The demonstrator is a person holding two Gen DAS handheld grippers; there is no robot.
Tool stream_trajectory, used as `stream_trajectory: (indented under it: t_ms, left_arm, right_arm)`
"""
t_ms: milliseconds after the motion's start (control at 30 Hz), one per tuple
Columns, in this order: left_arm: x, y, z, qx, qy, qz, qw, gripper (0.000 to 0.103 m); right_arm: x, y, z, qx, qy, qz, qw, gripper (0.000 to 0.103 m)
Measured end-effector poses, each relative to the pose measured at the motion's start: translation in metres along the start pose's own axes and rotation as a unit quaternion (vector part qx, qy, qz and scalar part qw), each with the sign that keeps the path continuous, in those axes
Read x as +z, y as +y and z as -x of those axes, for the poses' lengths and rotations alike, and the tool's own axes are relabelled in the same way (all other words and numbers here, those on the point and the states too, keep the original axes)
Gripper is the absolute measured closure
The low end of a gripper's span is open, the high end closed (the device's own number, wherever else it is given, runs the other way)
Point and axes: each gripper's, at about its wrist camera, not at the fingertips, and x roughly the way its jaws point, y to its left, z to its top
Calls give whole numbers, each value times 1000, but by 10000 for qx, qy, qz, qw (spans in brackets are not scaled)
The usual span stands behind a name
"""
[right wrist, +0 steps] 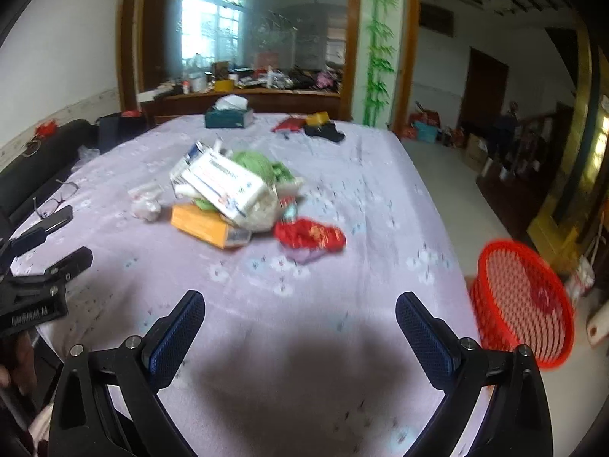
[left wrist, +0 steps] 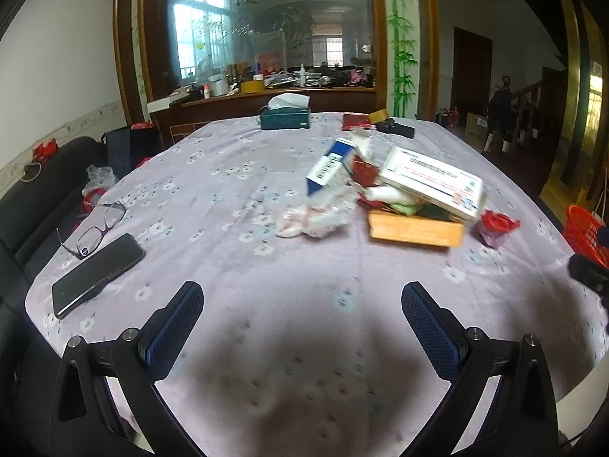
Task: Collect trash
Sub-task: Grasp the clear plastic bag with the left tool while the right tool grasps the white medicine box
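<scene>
A pile of trash lies mid-table: an orange box (left wrist: 415,229), a white carton (left wrist: 434,182), a blue and white box (left wrist: 331,165), crumpled clear plastic (left wrist: 316,217) and a red wrapper (left wrist: 498,224). The right wrist view shows the same orange box (right wrist: 205,226), white carton (right wrist: 224,184), green crumpled stuff (right wrist: 262,165) and red wrapper (right wrist: 310,234). My left gripper (left wrist: 302,297) is open and empty, short of the pile. My right gripper (right wrist: 300,306) is open and empty. A red mesh basket (right wrist: 523,308) stands on the floor right of the table.
Glasses (left wrist: 95,228) and a black phone (left wrist: 97,272) lie at the table's left edge. A tissue box (left wrist: 285,114), red packet (left wrist: 356,120) and dark items (left wrist: 396,127) sit at the far end. A black sofa (left wrist: 45,186) is left. The lilac tablecloth (left wrist: 228,175) covers the table.
</scene>
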Motion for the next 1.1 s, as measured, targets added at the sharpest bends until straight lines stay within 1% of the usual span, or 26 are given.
stream_trajectory:
  t_ms: [100, 167, 200, 233, 300, 333, 400, 467, 600, 667, 767, 833, 867, 933, 967, 1000, 1033, 1100]
  left_arm:
    - [11, 12, -10, -136, 101, 59, 9998, 0]
    - [18, 14, -18, -258, 185, -9, 9995, 0]
    - [21, 14, -23, -334, 213, -74, 9992, 1]
    - [24, 12, -27, -358, 226, -164, 9990, 8]
    - [29, 9, -38, -377, 283, -384, 9982, 17]
    - [32, 8, -45, -470, 351, -509, 9970, 20]
    - [37, 10, -57, -496, 448, -608, 9959, 23]
    - [41, 11, -71, -687, 634, -797, 9924, 23]
    - [48, 11, -86, -619, 664, -1057, 9902, 23]
    - [51, 10, -93, -523, 666, -1167, 9896, 23]
    - [54, 3, -104, -579, 735, -1356, 9863, 23]
    - [54, -3, -115, -564, 807, -1512, 9836, 23]
    - [55, -5, -120, -565, 843, -1563, 9825, 23]
    - [55, -10, -131, -491, 862, -1596, 9822, 23]
    - [56, -11, -135, -440, 886, -1575, 9825, 25]
    - [57, -11, -139, -398, 914, -1526, 9833, 36]
    - [58, -10, -143, -386, 968, -1442, 9840, 51]
    - [61, -7, -147, -332, 986, -1256, 9866, 55]
  right_arm:
    - [16, -1, -3, 385, -11, 109, 9992, 8]
    - [27, 2, -10, 608, 62, 165, 9980, 12]
    - [33, 5, -14, 739, 100, 230, 9969, 15]
    - [37, 8, -17, 818, 113, 277, 9962, 17]
    - [48, 15, -27, 969, 176, 434, 9942, 18]
    - [54, 18, -32, 1019, 191, 511, 9933, 19]
    - [66, 26, -46, 1052, 249, 711, 9916, 19]
    - [77, 37, -64, 1050, 376, 948, 9892, 19]
    - [90, 52, -91, 1151, 622, 1216, 9839, 19]
    - [93, 62, -102, 1025, 644, 1462, 9818, 19]
    - [94, 72, -114, 887, 660, 1767, 9780, 20]
    - [94, 76, -124, 760, 766, 1888, 9761, 27]
    - [95, 76, -128, 732, 817, 1905, 9755, 28]
    - [95, 76, -135, 655, 902, 1904, 9754, 38]
    - [94, 74, -137, 641, 930, 1867, 9759, 39]
    - [95, 73, -138, 651, 942, 1825, 9765, 43]
    - [94, 70, -137, 667, 938, 1747, 9779, 57]
    - [94, 64, -133, 674, 906, 1580, 9810, 67]
